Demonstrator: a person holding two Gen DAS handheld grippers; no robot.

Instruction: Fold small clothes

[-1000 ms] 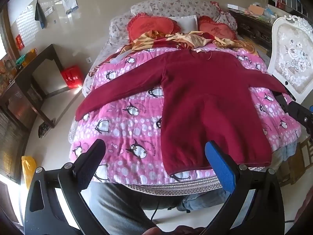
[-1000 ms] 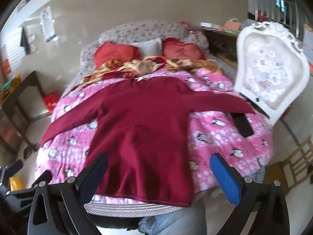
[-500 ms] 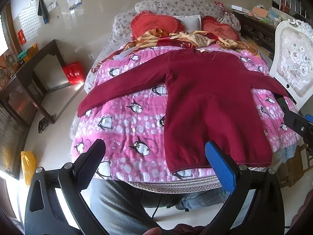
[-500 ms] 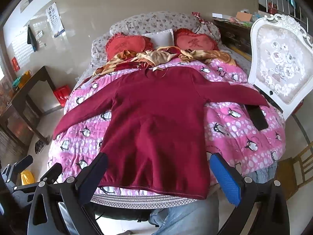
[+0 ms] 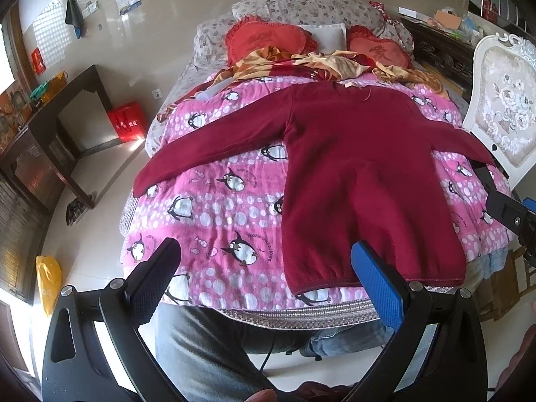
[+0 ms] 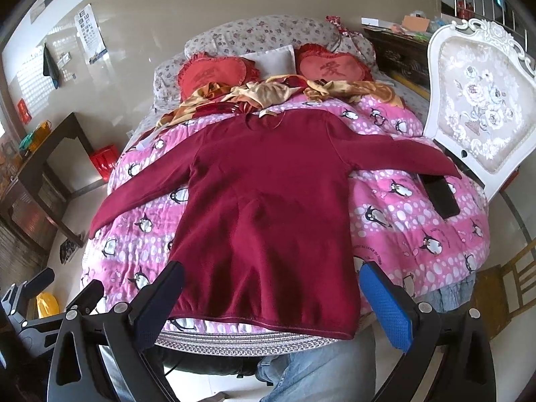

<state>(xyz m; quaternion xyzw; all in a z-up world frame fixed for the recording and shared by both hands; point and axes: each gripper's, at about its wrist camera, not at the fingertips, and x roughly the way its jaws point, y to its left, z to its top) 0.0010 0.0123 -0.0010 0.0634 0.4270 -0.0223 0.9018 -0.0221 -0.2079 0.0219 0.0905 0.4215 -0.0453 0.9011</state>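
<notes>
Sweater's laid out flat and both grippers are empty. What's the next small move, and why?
Probably take the left gripper to the sweater's left sleeve cuff and pinch it, ready to fold the sleeve across the body. The sweater lies flat on the penguin quilt with both sleeves spread wide, and both the left and the right gripper hang open at the hem, touching nothing.

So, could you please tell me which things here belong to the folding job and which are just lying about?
Job: maroon long-sleeved top, left tongs, right tongs, all open and empty.
Lying about: heart-shaped red cushions, black phone, white ornate chair, penguin quilt.
</notes>
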